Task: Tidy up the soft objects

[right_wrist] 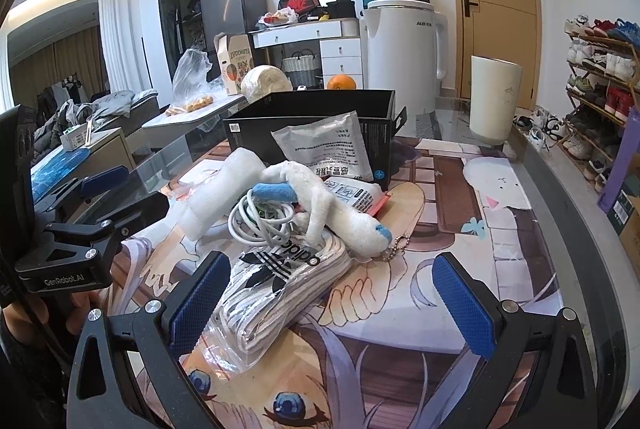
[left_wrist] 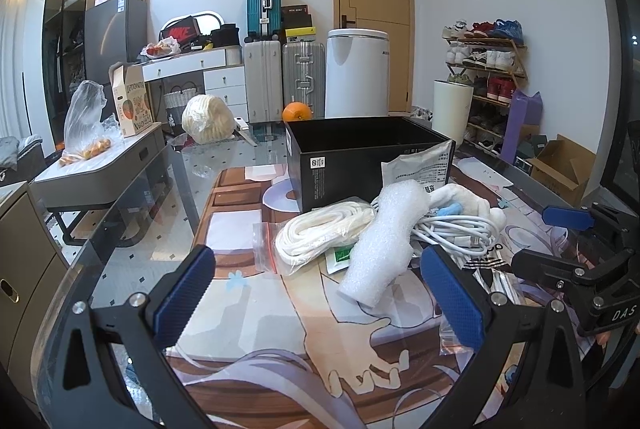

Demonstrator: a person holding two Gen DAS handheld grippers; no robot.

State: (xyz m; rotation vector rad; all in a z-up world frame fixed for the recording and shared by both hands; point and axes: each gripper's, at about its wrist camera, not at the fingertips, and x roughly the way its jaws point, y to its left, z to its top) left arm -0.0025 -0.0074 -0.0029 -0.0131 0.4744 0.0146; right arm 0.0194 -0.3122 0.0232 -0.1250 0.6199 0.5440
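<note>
The black box (left_wrist: 360, 165) served as the landmark: every soft thing lay heaped on the table mat in front of its open top. Furthest left of the heap sat the coil of white rope (left_wrist: 316, 233), then the foam sleeve (left_wrist: 380, 241), whose long axis ran from the box down toward the left gripper (left_wrist: 320, 297). That gripper's fingers stood wide apart with nothing between them, and the sleeve's near end lay just ahead of them, a little right of centre. By my reading the left hand was the nearer one for the sleeve.

Right of the sleeve came the white cable (right_wrist: 260, 221) and the plush toy (right_wrist: 320, 201), draped across it. Nearest the right gripper (right_wrist: 332, 301), whose fingers were likewise spread and empty, lay the bagged socks (right_wrist: 280, 289), their length pointing from the left finger toward the box.

Readable writing: "adidas" on the socks, "GenRobot.AI" on the left gripper's body, "DAS" on the right one's, "ALEX" on the white kettle (right_wrist: 404, 57) behind the box. Print on the white pouch (right_wrist: 328, 145) against the box was too small to read.
</note>
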